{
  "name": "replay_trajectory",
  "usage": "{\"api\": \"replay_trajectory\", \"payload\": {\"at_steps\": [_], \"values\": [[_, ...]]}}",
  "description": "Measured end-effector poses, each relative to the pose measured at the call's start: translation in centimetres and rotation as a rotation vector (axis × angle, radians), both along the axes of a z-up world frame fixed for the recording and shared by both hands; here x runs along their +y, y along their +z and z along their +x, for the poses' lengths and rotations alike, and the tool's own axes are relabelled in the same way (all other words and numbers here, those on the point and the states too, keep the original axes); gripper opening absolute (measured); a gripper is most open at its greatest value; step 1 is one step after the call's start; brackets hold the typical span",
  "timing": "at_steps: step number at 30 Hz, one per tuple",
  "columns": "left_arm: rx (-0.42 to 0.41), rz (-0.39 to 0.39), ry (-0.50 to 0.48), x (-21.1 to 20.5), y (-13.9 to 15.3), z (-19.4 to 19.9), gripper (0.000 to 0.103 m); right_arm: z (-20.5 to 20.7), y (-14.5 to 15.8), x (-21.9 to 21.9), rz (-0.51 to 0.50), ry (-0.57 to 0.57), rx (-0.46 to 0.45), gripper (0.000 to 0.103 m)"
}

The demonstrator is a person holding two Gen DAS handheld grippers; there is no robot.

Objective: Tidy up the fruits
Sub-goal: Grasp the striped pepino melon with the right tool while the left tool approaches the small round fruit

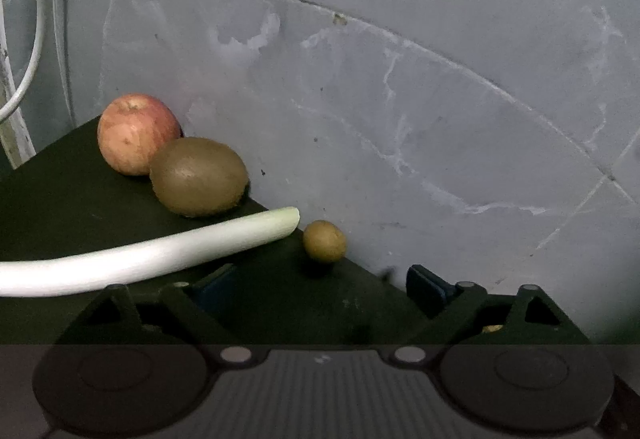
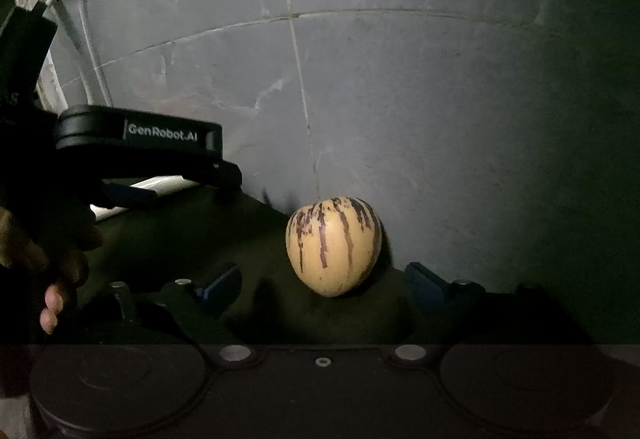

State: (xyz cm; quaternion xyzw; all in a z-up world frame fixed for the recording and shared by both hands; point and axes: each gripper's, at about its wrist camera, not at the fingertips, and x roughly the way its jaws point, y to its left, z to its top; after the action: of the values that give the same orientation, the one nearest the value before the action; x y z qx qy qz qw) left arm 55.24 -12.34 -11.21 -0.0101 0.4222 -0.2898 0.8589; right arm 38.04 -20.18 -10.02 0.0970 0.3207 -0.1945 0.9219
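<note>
Nearest the left wrist camera stood the left gripper (image 1: 320,285), its dark fingers spread with blue pads and nothing between them but bare desk (image 1: 60,207) — a dark, matte green surface. Just beyond the fingers sat a small round brownish-green fruit (image 1: 324,241), perhaps a small kiwi, near the desk's edge. A smooth pale leek stalk (image 1: 160,253) curved in from the left, its cut greenish end near that fruit and its other end cut off by the frame. Behind it a fuzzy oval kiwi (image 1: 199,176) touched a red-streaked apple (image 1: 138,133). Below the desk lay a floor (image 1: 440,79) of grey tiles with whitish veins; a white cable (image 1: 32,51) hung at the left.

In the right wrist view the right gripper (image 2: 324,285) was likewise spread wide, empty. Between and just ahead of its fingers a pepino melon (image 2: 333,245) — cream skin, purple streaks — rested on the desk by its edge. The scene was dim; at the left a hand (image 2: 52,267) held the other gripper, largely in shadow.
</note>
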Motion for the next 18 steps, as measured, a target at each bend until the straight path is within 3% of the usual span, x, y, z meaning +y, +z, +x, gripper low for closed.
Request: {"api": "replay_trajectory", "payload": {"at_steps": [10,18], "values": [[-0.01,-0.01,0.0,-1.1,-0.9,0.8,0.076,0.9,-0.7,0.1,0.007,-0.032,-0.002,0.08],[-0.027,0.01,-0.004,-1.4,-0.9,0.9,0.071,0.2,-0.9,0.0,0.015,-0.049,-0.018,0.077]]}}
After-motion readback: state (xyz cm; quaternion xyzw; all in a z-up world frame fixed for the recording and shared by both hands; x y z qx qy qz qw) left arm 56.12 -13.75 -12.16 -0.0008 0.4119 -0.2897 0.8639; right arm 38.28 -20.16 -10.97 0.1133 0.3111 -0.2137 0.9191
